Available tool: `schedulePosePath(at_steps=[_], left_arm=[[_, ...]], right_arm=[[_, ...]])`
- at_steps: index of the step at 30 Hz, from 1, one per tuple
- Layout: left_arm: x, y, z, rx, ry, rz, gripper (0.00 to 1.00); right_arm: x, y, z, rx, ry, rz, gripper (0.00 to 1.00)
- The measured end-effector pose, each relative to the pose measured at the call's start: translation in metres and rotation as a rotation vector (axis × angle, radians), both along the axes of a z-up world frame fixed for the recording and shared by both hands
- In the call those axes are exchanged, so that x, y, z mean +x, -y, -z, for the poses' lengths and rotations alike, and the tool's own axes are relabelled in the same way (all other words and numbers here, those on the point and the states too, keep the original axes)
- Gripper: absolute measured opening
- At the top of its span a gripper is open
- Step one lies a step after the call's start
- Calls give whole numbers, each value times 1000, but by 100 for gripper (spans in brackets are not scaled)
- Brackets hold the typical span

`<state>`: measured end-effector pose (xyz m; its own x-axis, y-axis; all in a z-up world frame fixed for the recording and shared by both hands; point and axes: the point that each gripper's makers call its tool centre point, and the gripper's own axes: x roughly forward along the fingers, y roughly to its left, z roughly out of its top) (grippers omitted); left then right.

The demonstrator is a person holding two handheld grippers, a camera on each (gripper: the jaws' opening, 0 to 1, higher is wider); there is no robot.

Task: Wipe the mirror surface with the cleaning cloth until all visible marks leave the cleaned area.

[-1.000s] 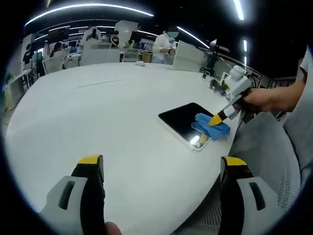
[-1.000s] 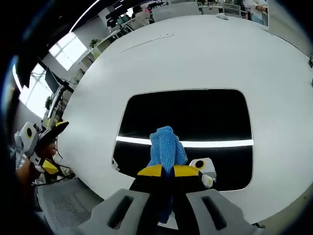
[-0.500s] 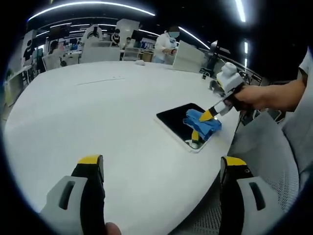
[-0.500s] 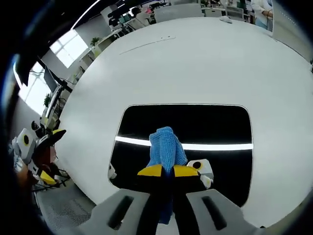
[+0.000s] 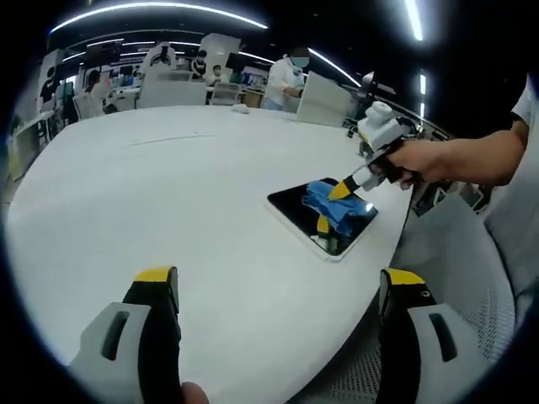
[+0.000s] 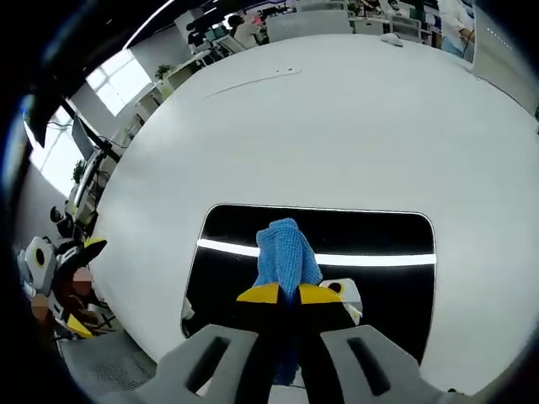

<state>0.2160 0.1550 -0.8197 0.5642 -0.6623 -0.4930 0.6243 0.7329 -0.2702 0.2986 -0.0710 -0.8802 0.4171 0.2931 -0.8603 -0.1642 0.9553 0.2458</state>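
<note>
Near the table's (image 5: 168,194) right edge lies a flat, glossy black mirror (image 6: 320,240) with rounded corners (a light strip reflected across it). Pressed on it, a knitted blue cloth (image 6: 286,252), pinched by the closed right gripper (image 6: 282,295), hand (image 5: 421,160) angled down. Left gripper (image 5: 278,282) hovers wide open, holding nothing. People stand beyond the far edge.

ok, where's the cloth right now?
In the right gripper, the blue cloth is pressed on the mirror, near the table's edge.
</note>
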Motion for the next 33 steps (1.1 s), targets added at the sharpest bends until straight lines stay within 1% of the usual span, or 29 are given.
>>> schedulePosePath(at_steps=[3, 9, 13, 15, 21, 24, 26, 33], left_arm=[[1, -1, 0, 0, -1, -2, 99], [2, -3, -1, -12, -5, -11, 99], [3, -3, 0, -15, -6, -13, 99], [3, -2, 1, -17, -8, -11, 99], [3, 0, 2, -21, -11, -11, 99], [3, -1, 3, -24, -12, -15, 99], [4, -2, 3, -20, -7, -17, 99], [6, 0, 4, -17, -3, -16, 99]], right_arm=[[4, -1, -3, 5, 0, 7, 0], [23, -1, 0, 0, 12, 8, 0], [23, -4, -6, -8, 19, 1, 0], [27, -4, -6, -12, 14, -5, 0], [37, -6, -8, -29, 25, -20, 0], [44, -6, -6, -26, 29, -12, 0], [43, -7, -5, -20, 21, -12, 0], [41, -6, -2, -16, 27, -30, 1]])
